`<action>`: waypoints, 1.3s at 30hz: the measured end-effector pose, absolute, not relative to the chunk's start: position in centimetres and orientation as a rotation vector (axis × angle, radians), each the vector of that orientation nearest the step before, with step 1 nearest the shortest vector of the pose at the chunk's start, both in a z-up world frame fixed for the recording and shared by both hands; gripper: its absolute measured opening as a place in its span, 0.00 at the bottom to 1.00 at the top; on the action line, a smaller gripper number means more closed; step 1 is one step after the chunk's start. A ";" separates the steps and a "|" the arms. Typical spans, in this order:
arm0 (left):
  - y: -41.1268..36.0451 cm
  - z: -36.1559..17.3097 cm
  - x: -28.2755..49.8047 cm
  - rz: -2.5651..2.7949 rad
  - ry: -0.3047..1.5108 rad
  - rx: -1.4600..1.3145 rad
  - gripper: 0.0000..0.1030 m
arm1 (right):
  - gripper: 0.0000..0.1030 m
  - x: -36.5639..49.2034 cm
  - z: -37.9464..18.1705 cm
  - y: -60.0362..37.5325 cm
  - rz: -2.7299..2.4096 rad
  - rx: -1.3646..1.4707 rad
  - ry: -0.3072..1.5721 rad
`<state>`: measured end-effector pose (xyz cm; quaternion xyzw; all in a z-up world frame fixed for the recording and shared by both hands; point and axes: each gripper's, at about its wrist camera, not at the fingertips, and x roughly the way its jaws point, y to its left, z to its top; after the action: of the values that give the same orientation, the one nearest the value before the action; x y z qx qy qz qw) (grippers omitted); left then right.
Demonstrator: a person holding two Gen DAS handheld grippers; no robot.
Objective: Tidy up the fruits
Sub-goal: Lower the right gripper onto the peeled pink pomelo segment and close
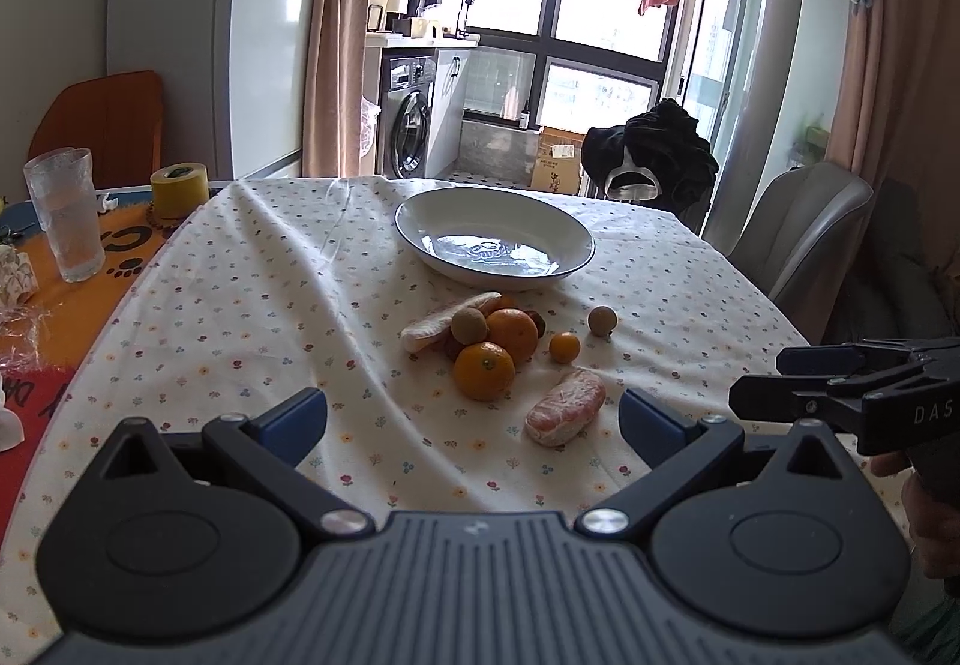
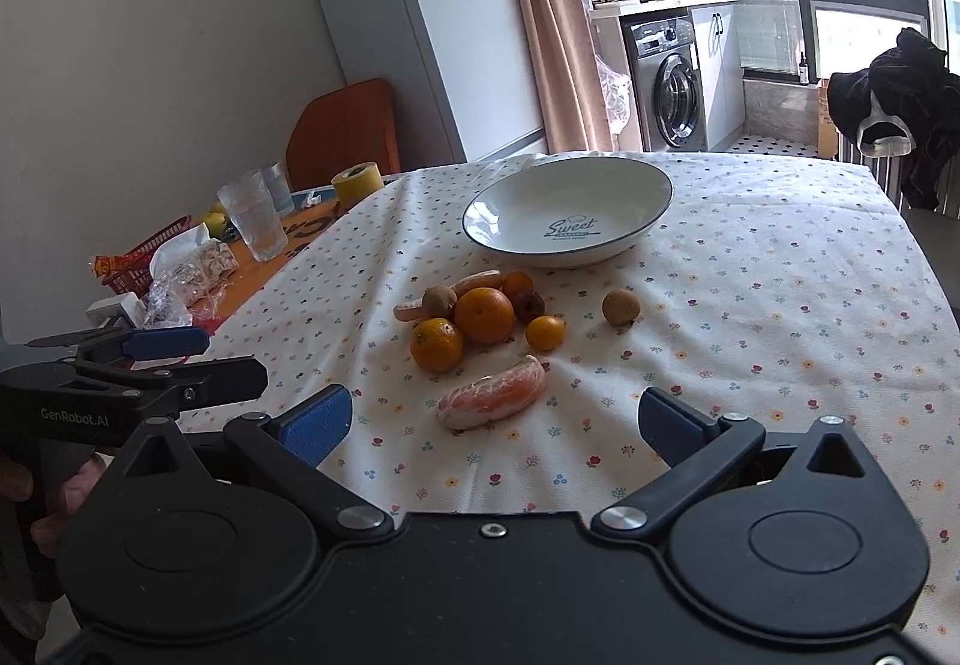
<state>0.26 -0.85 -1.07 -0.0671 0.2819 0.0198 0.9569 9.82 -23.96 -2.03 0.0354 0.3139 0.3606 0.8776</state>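
A white plate (image 1: 420, 212) (image 2: 510, 197) with a dark rim sits empty on the flowered tablecloth. In front of it lies a pile of fruit: two oranges (image 1: 485, 370) (image 2: 483, 314), a kiwi (image 1: 468, 324) (image 2: 439, 301), a small kumquat (image 1: 564, 347) (image 2: 545, 333), and a pale wrapped piece (image 1: 425, 330). A peeled grapefruit segment (image 1: 565, 407) (image 2: 492, 394) lies nearest me; a lone brown fruit (image 1: 602, 320) (image 2: 621, 306) sits to the right. My left gripper (image 1: 474, 422) (image 2: 198, 359) is open, short of the segment. My right gripper (image 2: 495, 425) (image 1: 762, 383) is open too, nothing between its fingers.
A clear glass (image 1: 65, 213) (image 2: 255, 221), a yellow tape roll (image 1: 179, 189) (image 2: 358, 183) and plastic-wrapped clutter (image 2: 186, 275) stand left on an orange mat. A grey chair (image 1: 804, 227) is at the right table edge, and another chair draped in black cloth (image 1: 660, 155) beyond the far edge.
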 end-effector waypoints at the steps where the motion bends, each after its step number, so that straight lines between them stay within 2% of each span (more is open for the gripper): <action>1: -0.7 -1.4 0.5 0.038 0.577 -0.143 1.00 | 1.00 10.0 -2.2 -23.8 0.749 0.075 0.656; 4: -0.3 -2.3 1.2 0.038 0.592 -0.164 0.98 | 0.98 10.5 -2.8 -23.4 0.759 0.085 0.671; 7: 0.3 -3.3 1.7 0.046 0.599 -0.185 0.98 | 0.91 10.8 -3.5 -22.8 0.776 0.083 0.685; 15: 1.5 -4.5 2.7 0.050 0.610 -0.214 0.86 | 0.59 12.4 -5.3 -20.4 0.806 0.084 0.769; 18: 1.8 -4.9 3.2 0.053 0.620 -0.226 0.78 | 0.52 13.2 -5.9 -19.6 0.809 0.102 0.809; 20: 1.9 -5.2 3.5 0.056 0.631 -0.228 0.76 | 0.52 13.6 -6.3 -19.3 0.818 0.118 0.833; 34: 2.7 -6.2 4.9 0.078 0.646 -0.223 0.76 | 0.53 16.1 -7.8 -17.1 0.788 0.146 0.887; 39: 2.7 -6.2 5.2 0.078 0.650 -0.225 0.76 | 0.46 16.6 -7.9 -16.5 0.772 0.121 0.869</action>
<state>5.24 2.71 -6.20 -0.1103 0.3185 0.0384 0.9407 16.64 -16.48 -7.94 0.0572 0.4104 0.3642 0.8341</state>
